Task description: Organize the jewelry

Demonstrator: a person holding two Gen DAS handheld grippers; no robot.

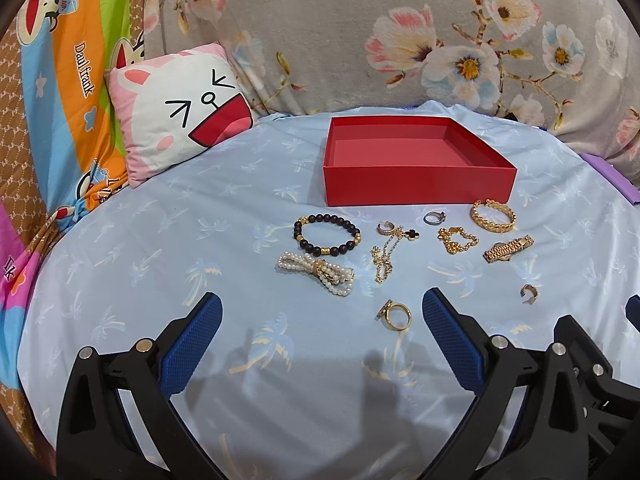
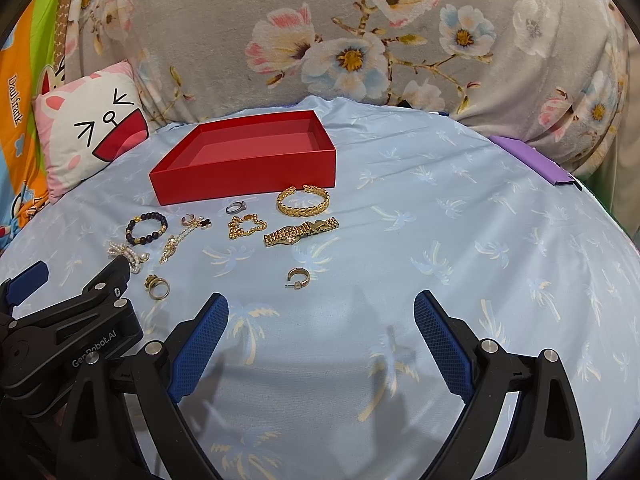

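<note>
Jewelry is lying loose on the pale blue palm-print sheet (image 1: 120,320), just in front of the red box (image 1: 416,184), which is sitting open with nothing visible inside. From the left wrist view, the dark bead bracelet (image 1: 326,235) and pearl bow (image 1: 316,273) are resting at 11 o'clock of the left gripper (image 1: 322,312), the gold ring (image 1: 396,315) at 2 o'clock, between its spread jaws, which are gripping nothing. The gold cuff bracelet (image 2: 303,200), gold watch (image 2: 300,232) and hoop earring (image 2: 299,278) are lying at 11 o'clock of the right gripper (image 2: 321,310), its jaws likewise standing apart. A cartoon-face cushion (image 1: 180,108) is leaning at 10 o'clock, against a grey floral blanket (image 1: 360,32) closing the background.
</note>
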